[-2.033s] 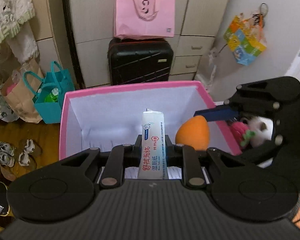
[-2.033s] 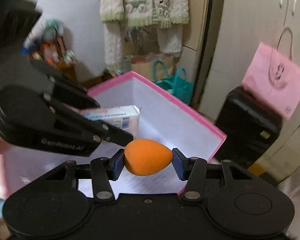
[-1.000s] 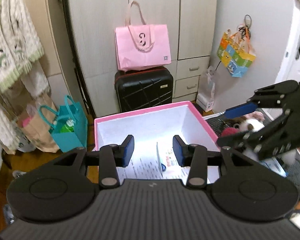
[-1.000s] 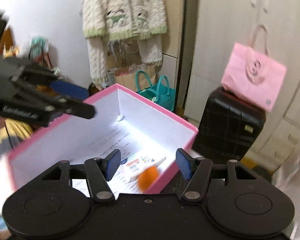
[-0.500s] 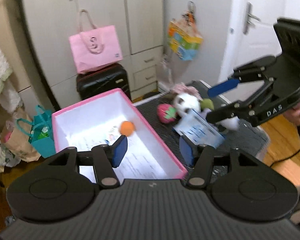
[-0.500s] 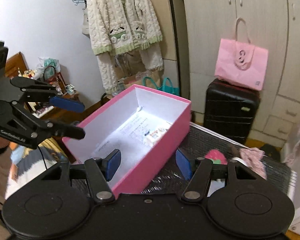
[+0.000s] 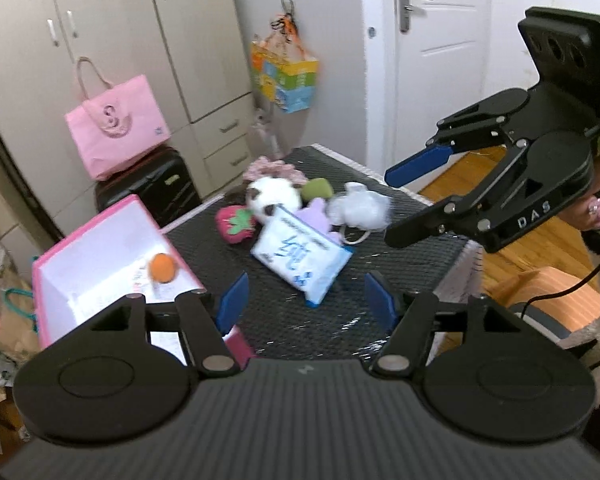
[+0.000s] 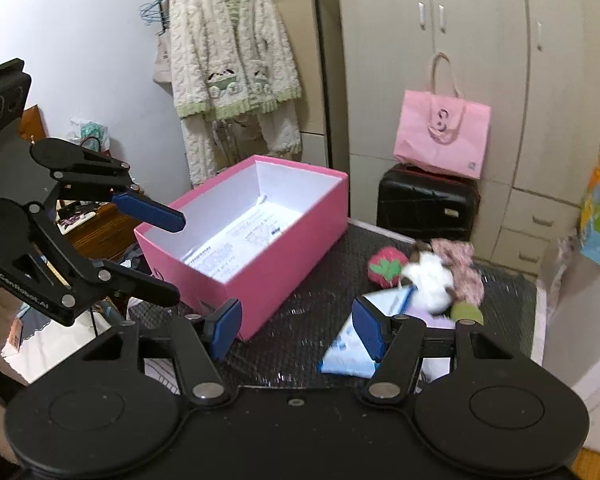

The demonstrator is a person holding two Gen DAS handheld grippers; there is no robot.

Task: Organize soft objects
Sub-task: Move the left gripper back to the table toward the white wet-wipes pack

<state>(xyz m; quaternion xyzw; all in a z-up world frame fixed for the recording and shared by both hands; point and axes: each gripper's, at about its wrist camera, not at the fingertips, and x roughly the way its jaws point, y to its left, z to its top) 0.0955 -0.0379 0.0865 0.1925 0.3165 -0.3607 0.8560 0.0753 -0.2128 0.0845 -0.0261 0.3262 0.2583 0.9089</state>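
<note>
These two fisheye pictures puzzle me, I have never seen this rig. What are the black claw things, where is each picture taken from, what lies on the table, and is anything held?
No robot here: a person holds a two-finger tool in each hand, and each tool carries a camera looking forward along its fingers. The left wrist view shows the left tool at the bottom, with the right tool off to the side. The right wrist view shows the reverse.

On the black mesh table stands a pink box that holds an orange sponge. Beside the box lie a strawberry plush, a panda plush, a wipes pack, a green ball and a white fluffy item.

Nothing is held. The right tool is open and empty; the left tool's jaws are opening with nothing between them.
</note>
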